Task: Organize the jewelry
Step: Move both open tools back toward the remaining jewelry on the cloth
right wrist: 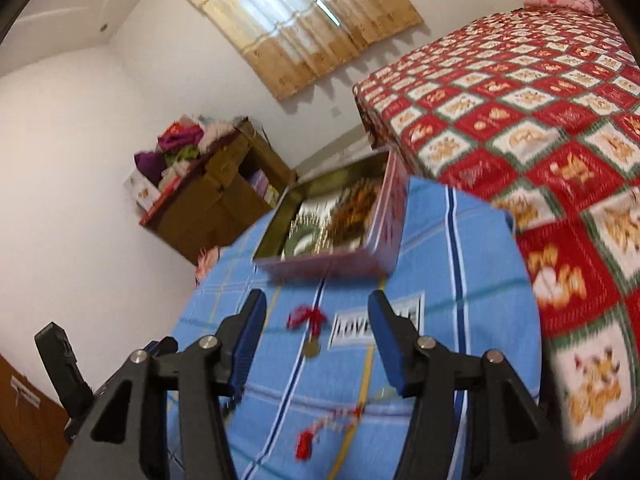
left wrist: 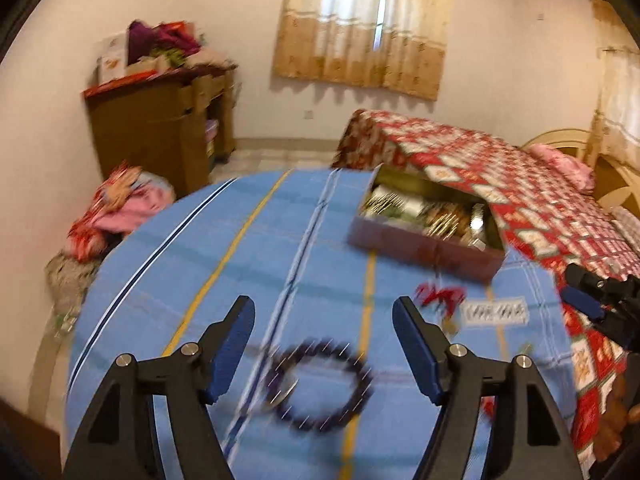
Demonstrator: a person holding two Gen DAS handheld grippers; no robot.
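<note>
A dark beaded bracelet [left wrist: 320,386] lies on the blue striped cloth [left wrist: 200,264], just below and between my open left gripper's fingers. My left gripper [left wrist: 324,320] is empty. An open tin box [left wrist: 428,236] full of jewelry sits at the cloth's far right; it also shows in the right wrist view [right wrist: 332,216]. A red-tasselled charm with a gold coin [right wrist: 310,326] lies between the fingers of my open, empty right gripper [right wrist: 318,308]. A red and white beaded string [right wrist: 332,424] lies nearer, under that gripper. The right gripper's tip [left wrist: 588,292] shows at the left view's right edge.
A bed with a red checked quilt [right wrist: 520,120] runs along the right. A brown cabinet [left wrist: 160,128] piled with clothes stands at the far wall. A heap of clothes [left wrist: 116,208] lies left of the cloth. A white label patch [right wrist: 352,328] is on the cloth.
</note>
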